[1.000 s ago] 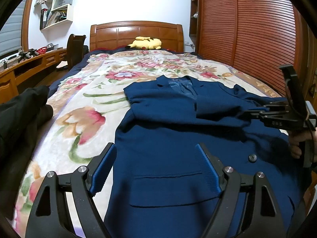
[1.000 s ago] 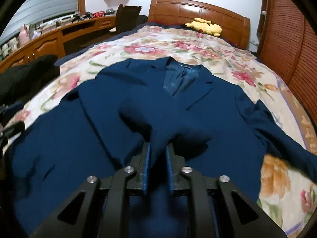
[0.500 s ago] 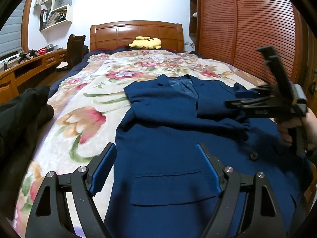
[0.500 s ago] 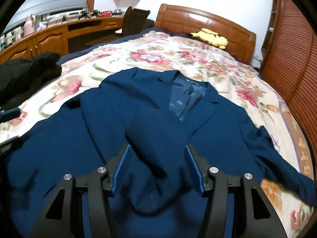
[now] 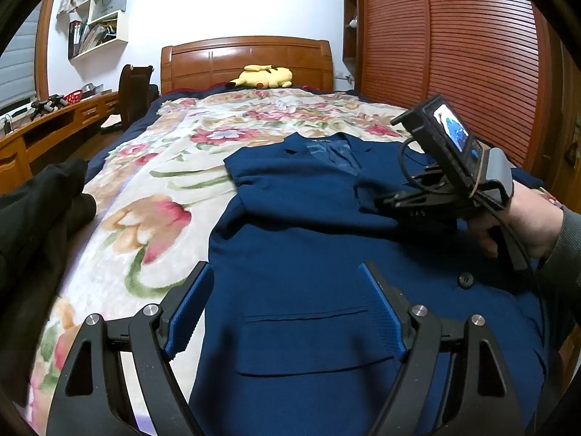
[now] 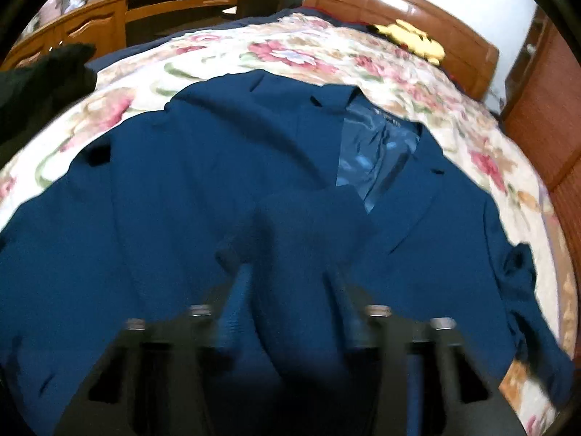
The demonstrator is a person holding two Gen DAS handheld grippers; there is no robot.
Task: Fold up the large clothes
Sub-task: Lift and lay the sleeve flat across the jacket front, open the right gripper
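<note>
Left wrist view: left gripper (image 5: 283,312) wide apart at six o'clock, hovering over the lower front of the blue jacket (image 5: 312,239), one pad past the hem edge above the floral bedspread (image 5: 152,196), nothing between the pads. Jacket spread flat across the bed from centre toward three o'clock, collar toward twelve, one sleeve folded in across the chest. Right gripper (image 5: 385,201) at three o'clock, gripped by a hand (image 5: 523,221), tips low over that folded sleeve. Plush toy (image 5: 263,76) by the headboard at twelve; dark clothing (image 5: 40,210) heaped at nine. Right wrist view: blurred with motion; right gripper (image 6: 290,290) at six o'clock, jaws just closing again after a brief opening, now narrow, with the folded sleeve (image 6: 305,239) bunched between them; firm pinch or mere straddle impossible to tell through the blur. Other sleeve (image 6: 523,290) trailing loose at four o'clock. Likely trouble: a closing bite on thick doubled cloth catching only the top layer, dragging the sleeve askew; a hasty pull wrinkling the flat front; the loose sleeve left unfolded.
</note>
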